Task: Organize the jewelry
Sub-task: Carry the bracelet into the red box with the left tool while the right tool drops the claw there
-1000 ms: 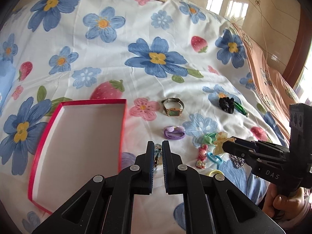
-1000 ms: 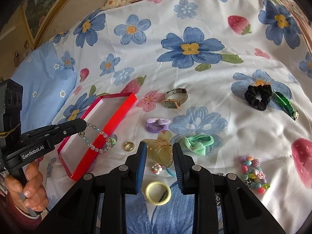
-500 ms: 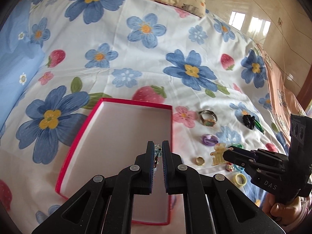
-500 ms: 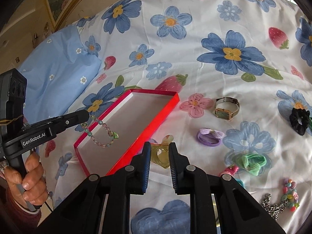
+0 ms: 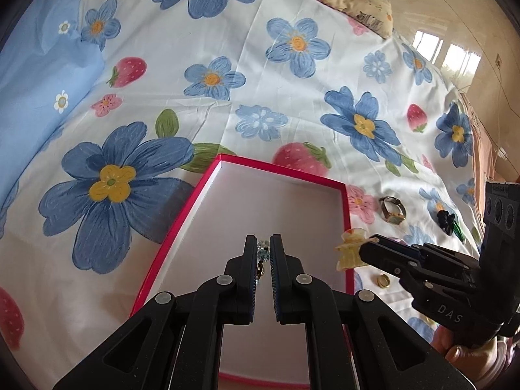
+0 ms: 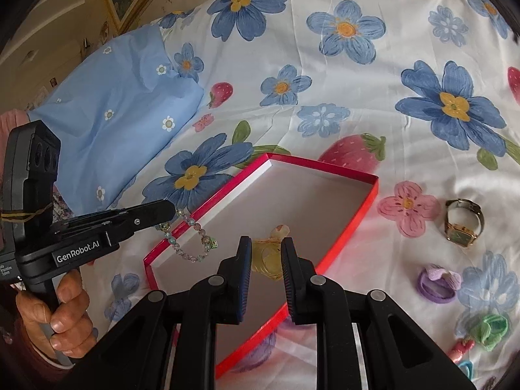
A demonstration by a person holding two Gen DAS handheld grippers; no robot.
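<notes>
A shallow red box with a white inside (image 5: 345,214) (image 6: 370,195) lies open on the flowered bed sheet. My left gripper (image 5: 263,247) (image 6: 172,209) is shut on a beaded bracelet (image 6: 190,243) (image 5: 262,253) that hangs over the box's near left corner. My right gripper (image 6: 266,245) (image 5: 365,250) is shut on a translucent yellow hair clip (image 6: 268,258) (image 5: 349,252) and holds it above the box's right side.
On the sheet right of the box lie a gold wristwatch (image 6: 463,227) (image 5: 393,209), a purple hair tie (image 6: 437,281), a green scrunchie (image 6: 490,328), a gold ring (image 5: 383,281) and a black scrunchie (image 5: 445,217). A blue pillow (image 6: 107,110) lies at the left.
Both grippers have moved left over the red box, the left one with the bracelet, the right one with the yellow clip. The loose items have slid to the right of both views.
</notes>
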